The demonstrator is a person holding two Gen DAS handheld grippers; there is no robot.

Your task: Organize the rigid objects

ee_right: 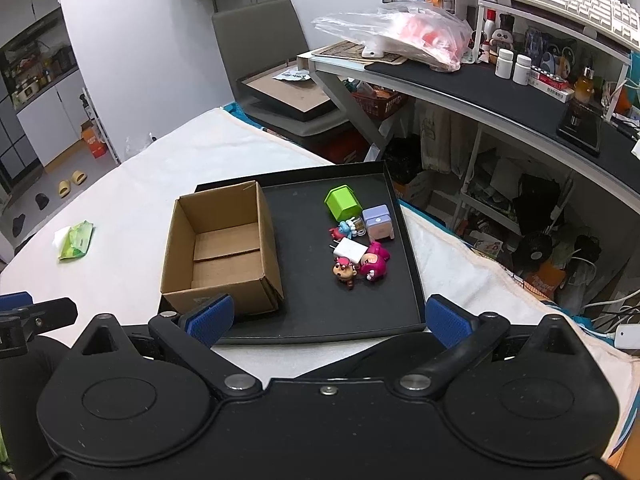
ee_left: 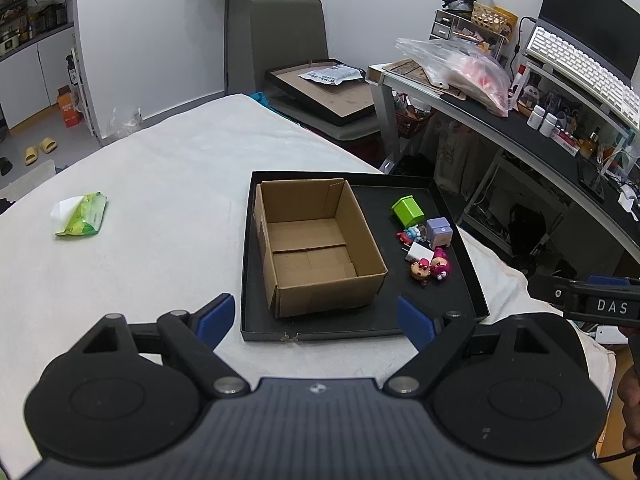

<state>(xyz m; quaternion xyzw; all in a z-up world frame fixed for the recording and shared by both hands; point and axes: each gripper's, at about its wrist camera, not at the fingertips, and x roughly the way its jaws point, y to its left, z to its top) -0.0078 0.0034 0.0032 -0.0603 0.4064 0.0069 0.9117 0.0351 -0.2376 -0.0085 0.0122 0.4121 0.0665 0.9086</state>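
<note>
- A white-covered bed (ee_left: pixel 168 184) is seen as the carrying surface; its cloth is slightly wrinkled.
- A black tray (ee_left: pixel 460 216) is laid flat on the bed, toward its right edge.
- A green packet (ee_left: pixel 86 216) with a white flap is laid on the bed, well apart from the tray, to its left.
- In the right wrist view the same tray (ee_right: pixel 408 248) and packet (ee_right: pixel 76 240) are shown on the bed (ee_right: pixel 132 200).
</note>
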